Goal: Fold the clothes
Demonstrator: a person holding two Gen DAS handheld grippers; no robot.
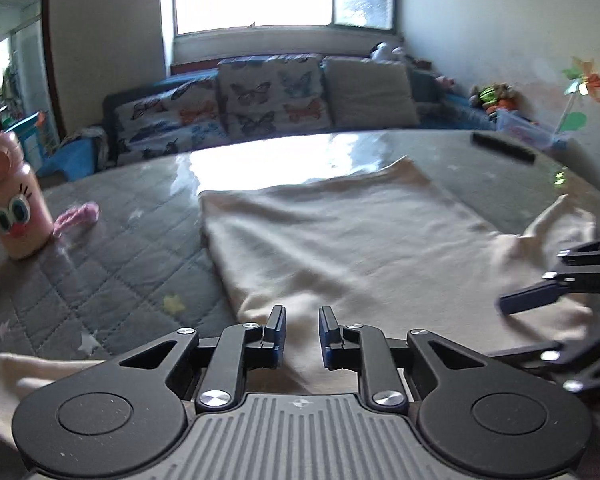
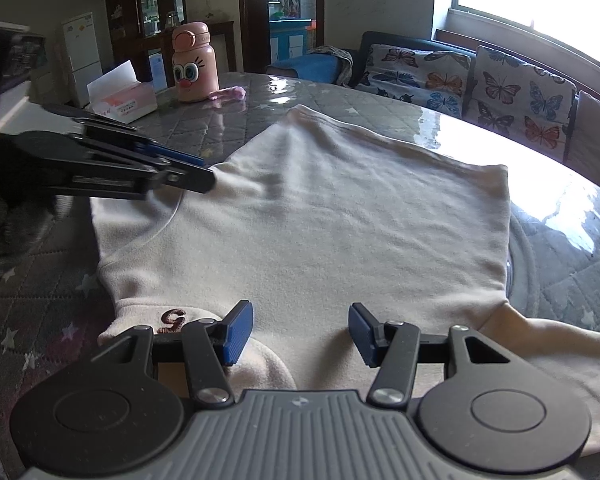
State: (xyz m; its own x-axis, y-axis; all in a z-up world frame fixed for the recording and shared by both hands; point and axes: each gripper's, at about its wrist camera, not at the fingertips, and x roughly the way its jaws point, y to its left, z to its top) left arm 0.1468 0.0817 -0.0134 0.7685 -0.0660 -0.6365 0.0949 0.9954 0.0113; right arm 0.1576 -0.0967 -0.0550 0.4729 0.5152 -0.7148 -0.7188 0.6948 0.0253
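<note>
A cream sweatshirt [image 2: 340, 220] lies spread flat on the table, with a dark embroidered letter [image 2: 172, 320] at its near edge. My right gripper [image 2: 302, 332] hovers open just over that near edge, nothing between its blue pads. My left gripper [image 2: 204, 170] comes in from the left, its tips at the garment's left edge. In the left wrist view my left gripper [image 1: 302, 332] shows a narrow gap over the cream cloth [image 1: 340, 232] with nothing pinched. My right gripper [image 1: 536, 280] appears at the right border there, over a rumpled sleeve [image 1: 560, 224].
A pink cartoon-faced bottle [image 2: 194, 68] and a tissue box [image 2: 120, 96] stand at the table's far left, beside a small pink item [image 2: 228, 94]. A black bar-shaped object [image 1: 504, 148] lies near the far edge. A sofa with butterfly cushions [image 1: 268, 96] runs behind the quilted grey table [image 1: 120, 272].
</note>
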